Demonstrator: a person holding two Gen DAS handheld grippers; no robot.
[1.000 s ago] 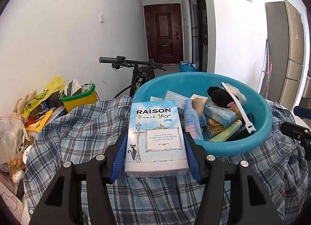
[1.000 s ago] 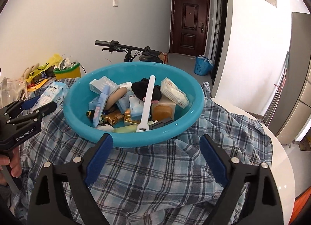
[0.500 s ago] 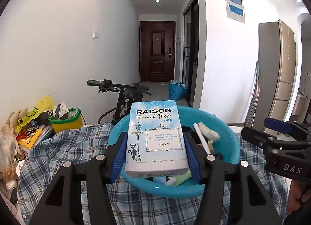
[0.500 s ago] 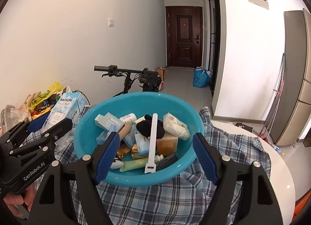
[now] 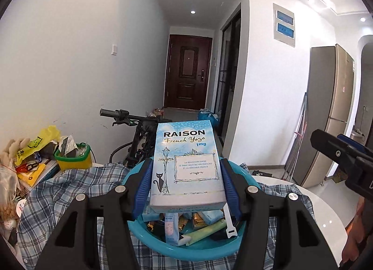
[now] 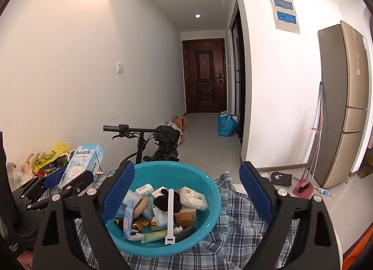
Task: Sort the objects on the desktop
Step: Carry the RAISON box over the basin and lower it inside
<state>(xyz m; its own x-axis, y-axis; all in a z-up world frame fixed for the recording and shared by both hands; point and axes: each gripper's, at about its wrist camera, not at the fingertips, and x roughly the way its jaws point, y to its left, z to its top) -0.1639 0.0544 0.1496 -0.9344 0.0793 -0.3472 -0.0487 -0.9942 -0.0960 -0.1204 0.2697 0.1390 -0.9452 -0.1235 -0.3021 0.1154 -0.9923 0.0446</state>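
Note:
My left gripper (image 5: 186,162) is shut on a pale blue "RAISON" box (image 5: 186,165), gripped by its two long sides and held upright above the near side of a teal basin (image 5: 193,252). In the right wrist view the box (image 6: 84,165) hangs left of the basin (image 6: 209,223), apart from it. Several toiletries fill the basin: tubes, small boxes, a black fuzzy thing (image 6: 166,202) and a white strap (image 6: 170,214). My right gripper (image 6: 186,167) hovers over the basin with its jaws opening and nothing between them.
A blue plaid cloth (image 6: 244,235) covers the round white table (image 5: 326,218) under the basin. A yellow-green tub (image 5: 72,160) and loose clutter sit at the left edge. A bicycle (image 6: 144,134) stands behind the table. A hand (image 5: 354,242) shows at right.
Both grippers have risen and tilted up toward the hallway. The box has moved from beside the basin to above it. The right jaws narrowed, then widened again.

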